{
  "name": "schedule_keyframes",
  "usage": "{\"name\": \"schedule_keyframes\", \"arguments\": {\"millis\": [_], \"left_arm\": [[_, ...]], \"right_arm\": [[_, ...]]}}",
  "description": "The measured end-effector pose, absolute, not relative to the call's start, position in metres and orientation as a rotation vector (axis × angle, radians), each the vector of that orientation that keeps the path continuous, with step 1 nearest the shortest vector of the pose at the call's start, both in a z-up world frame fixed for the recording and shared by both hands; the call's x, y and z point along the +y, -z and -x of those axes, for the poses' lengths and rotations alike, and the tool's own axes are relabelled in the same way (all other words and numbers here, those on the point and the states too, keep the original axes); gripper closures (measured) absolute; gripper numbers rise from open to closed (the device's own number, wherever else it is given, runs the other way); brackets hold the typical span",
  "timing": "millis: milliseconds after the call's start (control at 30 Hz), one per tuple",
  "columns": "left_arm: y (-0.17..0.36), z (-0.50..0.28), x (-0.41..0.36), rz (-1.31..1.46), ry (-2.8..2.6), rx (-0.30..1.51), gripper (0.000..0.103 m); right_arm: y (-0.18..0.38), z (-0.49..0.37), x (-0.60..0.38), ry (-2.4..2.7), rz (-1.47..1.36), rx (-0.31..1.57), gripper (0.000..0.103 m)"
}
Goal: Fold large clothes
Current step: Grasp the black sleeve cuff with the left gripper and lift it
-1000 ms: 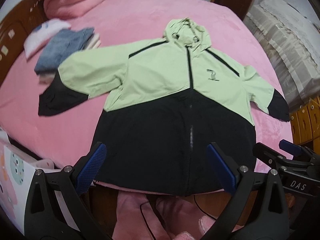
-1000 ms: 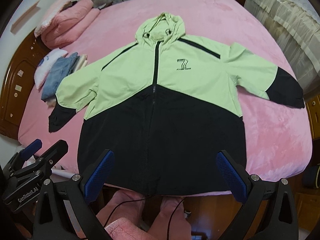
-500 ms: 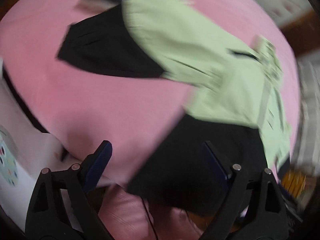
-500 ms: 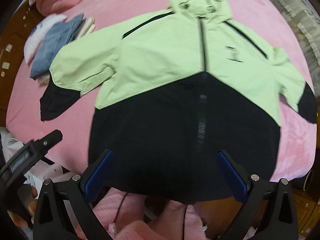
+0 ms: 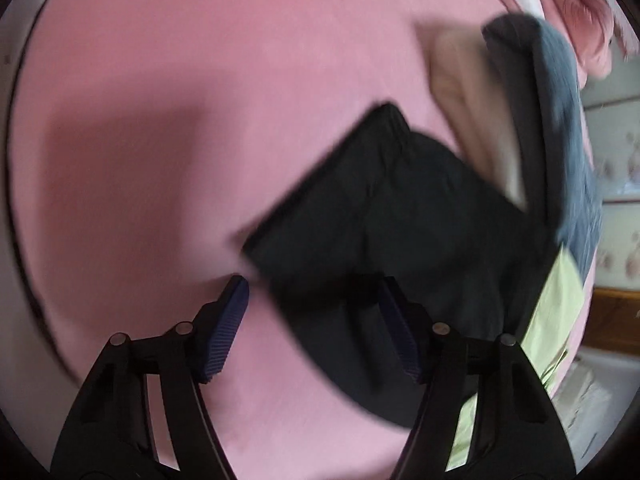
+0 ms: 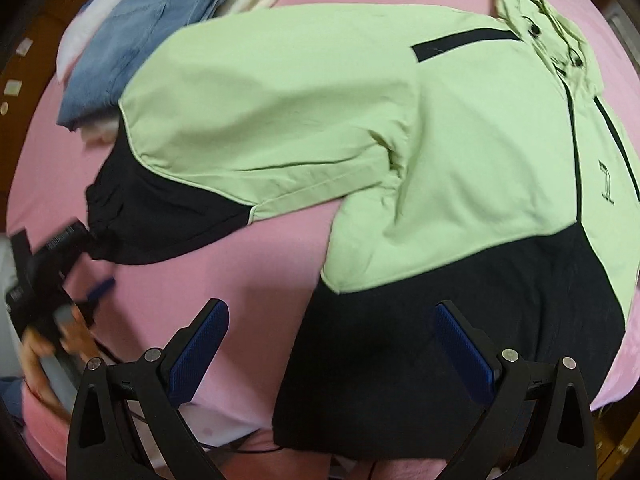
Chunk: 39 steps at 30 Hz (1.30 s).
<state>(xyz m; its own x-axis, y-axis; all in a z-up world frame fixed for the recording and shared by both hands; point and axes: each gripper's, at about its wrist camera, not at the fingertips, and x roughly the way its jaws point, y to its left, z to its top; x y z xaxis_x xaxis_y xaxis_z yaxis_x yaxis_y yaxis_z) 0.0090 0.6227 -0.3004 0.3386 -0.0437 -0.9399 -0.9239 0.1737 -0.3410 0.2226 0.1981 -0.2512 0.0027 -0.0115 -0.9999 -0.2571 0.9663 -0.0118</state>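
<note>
I see the green-and-black hooded jacket [image 6: 460,128] spread flat, front up, on the pink bed [image 6: 248,264], its black sleeve cuff [image 5: 360,208] lying just beside a stack of folded clothes [image 6: 132,44]. My left hand-held gripper [image 5: 312,328] hangs over that cuff with its jaws apart and just been closing, the cuff's corner between the pads, not yet pinched. My right hand-held gripper [image 6: 332,352] stands wide apart above the black hem, holding nothing.

Black hand-held gripper [image 6: 326,350] frames — ribbed blue pads [image 6: 198,350], silver screws.
</note>
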Motion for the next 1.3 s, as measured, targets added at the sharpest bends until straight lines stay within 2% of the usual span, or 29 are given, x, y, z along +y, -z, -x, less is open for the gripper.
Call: {"name": "schedule_keyframes", "arguments": {"millis": [100, 167, 267, 300, 333, 467, 600, 833, 1033, 1100, 1200, 1300], "left_arm": [[0.314, -0.009, 0.635, 1.221, -0.822, 1.015, 0.038], [0.315, -0.008, 0.638, 1.193, -0.813, 0.986, 0.042], [0.317, 0.003, 0.644, 1.189, -0.825, 0.925, 0.063], [0.318, 0.009, 0.649, 1.211, -0.831, 0.885, 0.076], [0.317, 0.013, 0.648, 1.229, -0.836, 0.852, 0.082], [0.31, 0.014, 0.654, 1.176, -0.862, 0.828, 0.086], [0.277, 0.008, 0.652, 1.087, -0.84, 0.729, 0.088], [0.152, -0.044, 0.558, 0.832, -0.741, 0.546, 0.089], [0.059, -0.104, 0.436, 0.605, -0.507, 0.45, 0.089], [0.039, -0.148, 0.38, 0.543, -0.396, 0.436, 0.089], [0.028, -0.184, 0.306, 0.447, -0.254, 0.451, 0.089], [0.04, -0.221, 0.23, 0.401, -0.136, 0.512, 0.089]], "right_arm": [[0.263, -0.225, 0.197, -0.151, 0.196, 1.573, 0.0], [0.268, -0.226, 0.194, -0.13, 0.171, 1.592, 0.0], [0.274, -0.226, 0.192, -0.12, 0.142, 1.598, 0.0], [0.276, -0.226, 0.192, -0.11, 0.133, 1.587, 0.0], [0.276, -0.226, 0.191, -0.111, 0.13, 1.581, 0.0], [0.275, -0.224, 0.189, -0.137, 0.1, 1.58, 0.0], [0.268, -0.223, 0.177, -0.183, 0.044, 1.557, 0.0], [0.25, -0.232, 0.112, -0.166, -0.106, 1.476, 0.0], [0.233, -0.247, 0.0, -0.086, -0.228, 1.386, 0.0], [0.226, -0.251, -0.05, -0.043, -0.251, 1.341, 0.0], [0.216, -0.259, -0.107, 0.025, -0.256, 1.26, 0.0], [0.213, -0.267, -0.169, 0.088, -0.263, 1.192, 0.0]]}}
